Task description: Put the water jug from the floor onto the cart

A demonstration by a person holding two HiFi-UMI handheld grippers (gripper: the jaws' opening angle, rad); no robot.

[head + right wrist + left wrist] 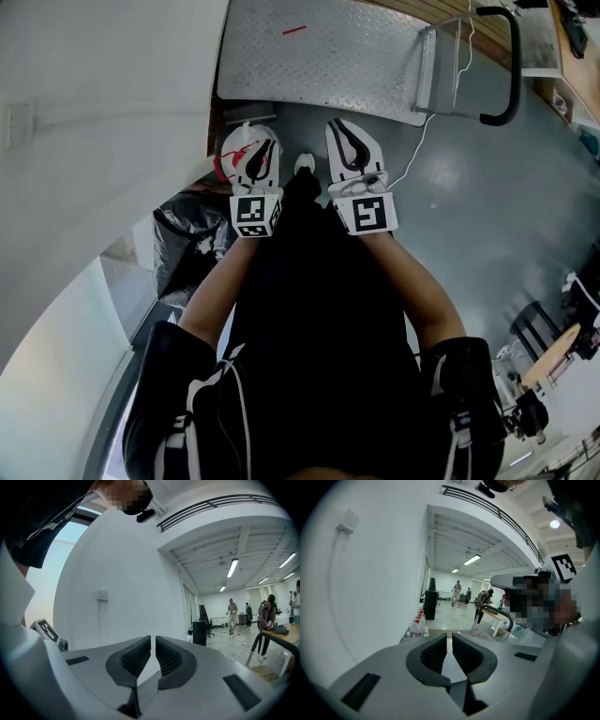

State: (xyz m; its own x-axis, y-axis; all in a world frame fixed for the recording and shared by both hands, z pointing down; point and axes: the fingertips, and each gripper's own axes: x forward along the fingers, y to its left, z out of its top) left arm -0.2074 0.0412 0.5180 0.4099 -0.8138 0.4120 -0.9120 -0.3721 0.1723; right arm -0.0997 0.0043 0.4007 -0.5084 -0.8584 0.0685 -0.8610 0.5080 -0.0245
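1. Plainly, the water jug (pixel 417 628) stands on the floor (pixel 469 187) beside the wall (pixel 370 597); nothing grips it.
2. The cart (pixel 319 56) just ahead has a bare deck.
3. The left hand-held gripper (pixel 255 141) and the right hand-held gripper (pixel 345 131) both have their jaws together and hold nothing.
4. Grasping, lifting and placing the jug all remain.

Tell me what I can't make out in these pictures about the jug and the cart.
- White-and-red thing: head view, mostly behind the left gripper; can't confirm it's the water jug.
- Cart: head view, one end cut off by the top edge; wheels unseen.
- Bottles by the wall: left gripper view, too small to identify.
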